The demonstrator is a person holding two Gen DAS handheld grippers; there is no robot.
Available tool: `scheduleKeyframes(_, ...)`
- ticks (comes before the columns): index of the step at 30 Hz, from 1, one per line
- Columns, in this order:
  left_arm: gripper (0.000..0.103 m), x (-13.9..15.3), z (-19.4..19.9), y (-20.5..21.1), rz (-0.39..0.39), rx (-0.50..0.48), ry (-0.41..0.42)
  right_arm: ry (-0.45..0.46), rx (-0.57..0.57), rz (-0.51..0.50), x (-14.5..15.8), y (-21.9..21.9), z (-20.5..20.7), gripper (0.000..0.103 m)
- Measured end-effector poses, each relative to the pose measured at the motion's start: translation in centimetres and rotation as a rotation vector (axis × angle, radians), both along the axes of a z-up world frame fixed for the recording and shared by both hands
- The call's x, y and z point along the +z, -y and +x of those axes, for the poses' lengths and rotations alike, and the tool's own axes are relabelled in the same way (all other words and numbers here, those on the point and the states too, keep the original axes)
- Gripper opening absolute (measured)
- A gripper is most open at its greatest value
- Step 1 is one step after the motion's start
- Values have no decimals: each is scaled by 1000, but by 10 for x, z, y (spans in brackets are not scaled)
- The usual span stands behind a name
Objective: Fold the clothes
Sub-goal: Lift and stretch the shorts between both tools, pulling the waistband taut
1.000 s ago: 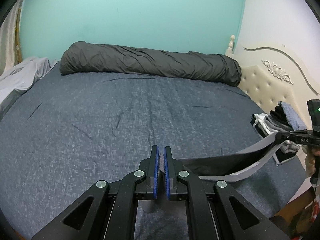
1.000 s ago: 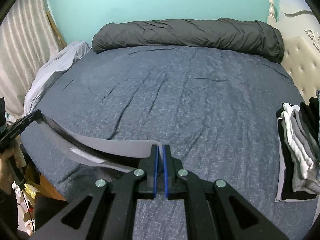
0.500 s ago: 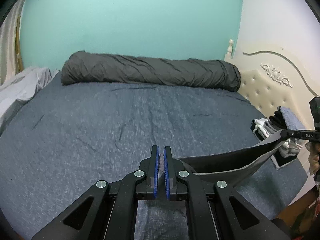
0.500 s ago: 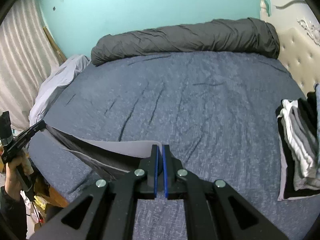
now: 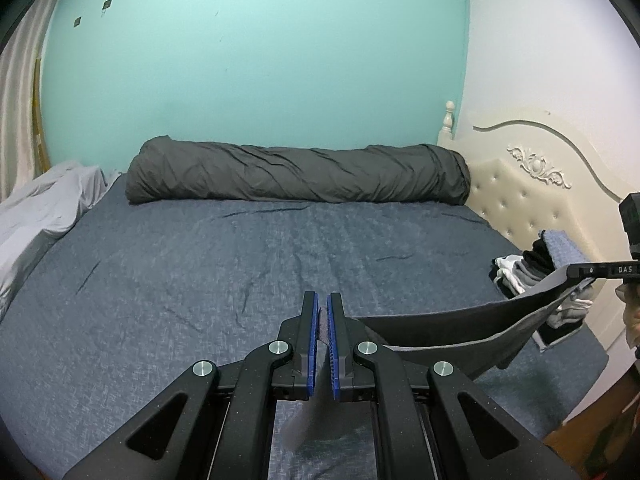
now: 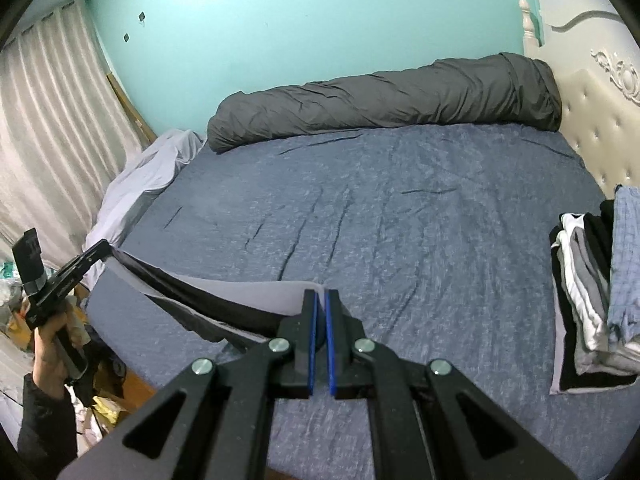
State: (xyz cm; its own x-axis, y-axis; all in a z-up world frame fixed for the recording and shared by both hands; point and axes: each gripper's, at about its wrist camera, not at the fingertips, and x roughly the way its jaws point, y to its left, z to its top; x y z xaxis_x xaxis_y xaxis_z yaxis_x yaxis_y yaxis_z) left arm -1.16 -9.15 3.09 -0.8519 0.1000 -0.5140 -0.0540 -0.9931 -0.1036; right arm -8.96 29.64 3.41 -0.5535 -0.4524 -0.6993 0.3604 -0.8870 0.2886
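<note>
A grey garment (image 5: 460,328) with a dark inner side hangs stretched between my two grippers, above the near edge of the bed. My left gripper (image 5: 322,320) is shut on one end of it, grey cloth showing between the blue pads. In the same view the right gripper (image 5: 600,270) shows at the far right, clamping the other end. In the right wrist view my right gripper (image 6: 321,308) is shut on the garment (image 6: 248,296), and the left gripper (image 6: 94,254) holds its far corner at the left, in a person's hand (image 6: 50,336).
The bed has a blue-grey sheet (image 6: 400,208). A rolled dark grey duvet (image 5: 296,174) lies along the far side. A stack of folded clothes (image 6: 596,288) sits at the right by the cream headboard (image 5: 532,196). A pale grey sheet (image 5: 44,204) and curtains (image 6: 48,152) are at the left.
Both grippers have lifted the garment higher off the bed and tilted upward, so more wall shows. The cloth now hangs free in a sagging span between them.
</note>
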Motion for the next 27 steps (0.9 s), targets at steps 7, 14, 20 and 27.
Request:
scheduleKeyframes(7, 5, -39, -36, 0, -1, 2, 84, 67, -5, 4, -21, 0, -16, 3)
scheduleKeyframes(14, 5, -107, -99, 3, -2, 9, 199, 209, -39, 0, -98, 0, -72, 3)
scheduleKeyframes(20, 5, -166, -162, 6, 1, 8, 281, 300, -80, -16, -165, -3, -132, 3)
scheduleKeyframes(27, 5, -220, -226, 10, 7, -4, 339, 361, -126, -22, -218, -7, -203, 3)
